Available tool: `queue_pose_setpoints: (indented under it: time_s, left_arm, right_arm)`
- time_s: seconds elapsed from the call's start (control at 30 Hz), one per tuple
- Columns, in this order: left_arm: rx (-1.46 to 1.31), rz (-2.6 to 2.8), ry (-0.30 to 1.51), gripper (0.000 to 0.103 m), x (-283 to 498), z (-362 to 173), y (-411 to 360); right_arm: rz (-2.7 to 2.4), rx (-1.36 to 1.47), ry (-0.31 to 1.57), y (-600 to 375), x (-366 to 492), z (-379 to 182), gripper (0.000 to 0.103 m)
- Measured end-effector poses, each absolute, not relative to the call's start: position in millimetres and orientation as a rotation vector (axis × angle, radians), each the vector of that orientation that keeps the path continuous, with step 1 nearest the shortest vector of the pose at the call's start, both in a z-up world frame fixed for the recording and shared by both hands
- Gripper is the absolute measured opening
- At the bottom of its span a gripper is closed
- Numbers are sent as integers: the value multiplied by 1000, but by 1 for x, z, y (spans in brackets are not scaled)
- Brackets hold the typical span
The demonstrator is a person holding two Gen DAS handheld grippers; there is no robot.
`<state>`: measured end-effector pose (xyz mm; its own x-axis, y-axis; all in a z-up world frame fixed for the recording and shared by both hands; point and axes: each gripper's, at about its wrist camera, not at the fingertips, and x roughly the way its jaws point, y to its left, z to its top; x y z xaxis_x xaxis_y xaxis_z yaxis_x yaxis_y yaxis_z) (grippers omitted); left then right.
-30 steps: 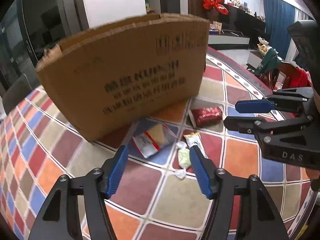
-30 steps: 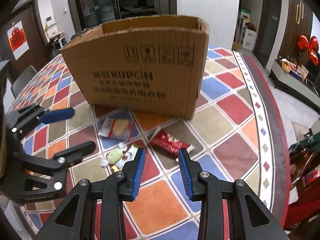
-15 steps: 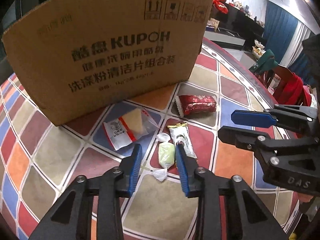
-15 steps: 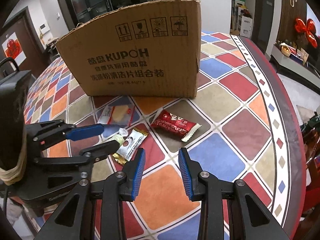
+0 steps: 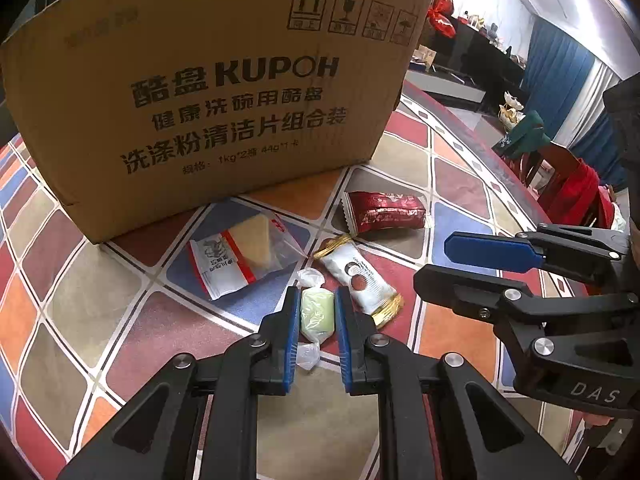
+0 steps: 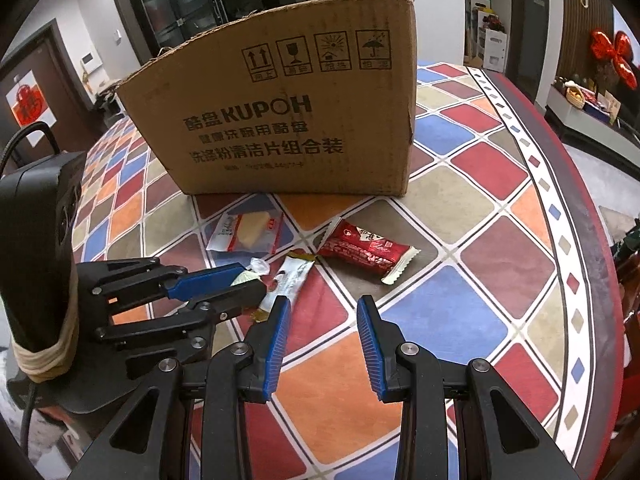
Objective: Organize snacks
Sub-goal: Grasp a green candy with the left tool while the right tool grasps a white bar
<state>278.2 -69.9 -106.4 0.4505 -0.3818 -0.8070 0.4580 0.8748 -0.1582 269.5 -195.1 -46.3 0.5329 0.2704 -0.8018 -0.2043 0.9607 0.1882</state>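
Jaws of the left gripper (image 5: 317, 314), wide a second ago, now clamp the green candy (image 5: 316, 316) (right gripper (image 6: 323, 332) unchanged, open).

Evenly lit indoor fisheye views, sharp at centre, edges curved and vignetted black, soft shadows beneath the cardboard box (image 5: 224, 96).

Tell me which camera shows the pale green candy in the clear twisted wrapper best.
The left wrist view: the pale green candy in the clear twisted wrapper sits centred between the left tongs, body and both wrapper twists visible. The right wrist view shows only a green sliver and one twist behind the left tongs.
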Motion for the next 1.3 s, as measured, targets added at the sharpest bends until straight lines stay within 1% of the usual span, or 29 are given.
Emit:
queue_pose_setpoints:
  time_s: [0.33, 0.67, 0.73, 0.77, 0.8, 1.03, 1.3]
  left_arm:
    - [70, -438, 949, 18, 267, -93, -47]
    - [50, -403, 951, 18, 265, -93, -34]
    - [47, -399, 948, 18, 265, -92, -33]
    - [45, -398, 946, 18, 265, -91, -33]
    - [45, -397, 944, 18, 264, -91, -32]
    - [37, -400, 907, 18, 258, -78, -31]
    - [39, -398, 796, 18, 245, -39, -28]
  right_arm:
    - [308, 74, 965, -184, 275, -49, 35]
    - [320, 9, 998, -162, 294, -61, 35]
    - [316, -3, 1002, -159, 295, -63, 33]
    - [313, -11, 1002, -157, 295, -65, 25]
    - [312, -20, 1005, -156, 295, -66, 21]
    - [318, -6, 981, -159, 290, -62, 20]
    - [308, 36, 859, -171, 271, -21, 20]
